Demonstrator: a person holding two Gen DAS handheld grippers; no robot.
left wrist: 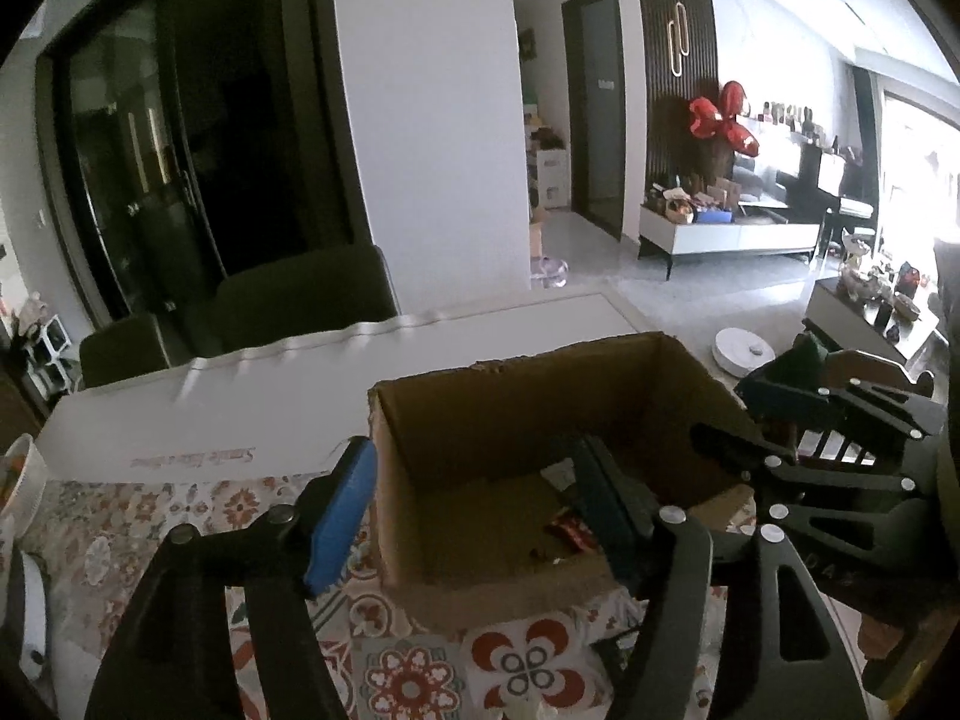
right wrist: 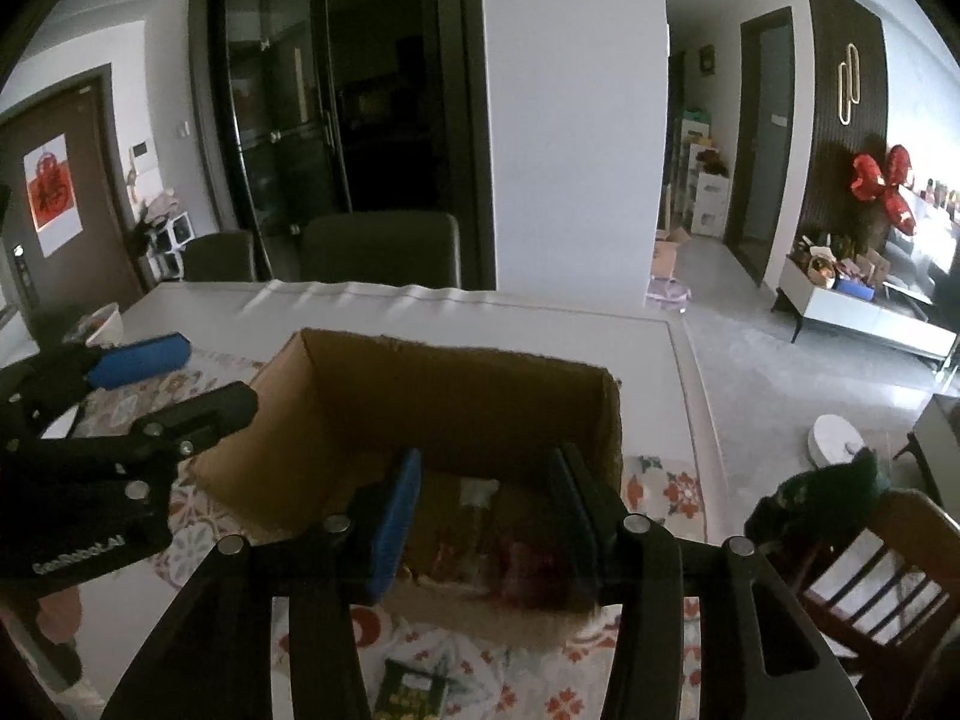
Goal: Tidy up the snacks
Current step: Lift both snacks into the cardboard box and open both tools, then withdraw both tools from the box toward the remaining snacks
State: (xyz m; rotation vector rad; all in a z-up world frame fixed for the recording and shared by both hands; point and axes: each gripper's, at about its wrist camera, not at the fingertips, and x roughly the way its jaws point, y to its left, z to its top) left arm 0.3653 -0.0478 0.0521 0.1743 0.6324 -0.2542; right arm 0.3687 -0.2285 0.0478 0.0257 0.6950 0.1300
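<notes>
An open cardboard box (left wrist: pixel 480 420) stands on the patterned tablecloth; it also shows in the right wrist view (right wrist: pixel 456 384). Small snack packets (left wrist: pixel 567 531) lie on its bottom, and blurred snacks (right wrist: pixel 480 546) show in the right wrist view. My left gripper (left wrist: pixel 468 504) is open and empty, its blue-padded fingers straddling the box's near left wall. My right gripper (right wrist: pixel 486 498) is open and empty, hovering over the box's near edge. The right gripper's black body (left wrist: pixel 840 468) enters the left wrist view from the right. A dark snack packet (right wrist: pixel 411 690) lies on the cloth before the box.
A white table (left wrist: pixel 300 396) extends behind the box, with dark chairs (right wrist: pixel 378 246) beyond it. A bowl (left wrist: pixel 21 480) sits at the left edge. A wooden chair (right wrist: pixel 870 576) stands at the right. A robot vacuum (right wrist: pixel 837 441) is on the floor.
</notes>
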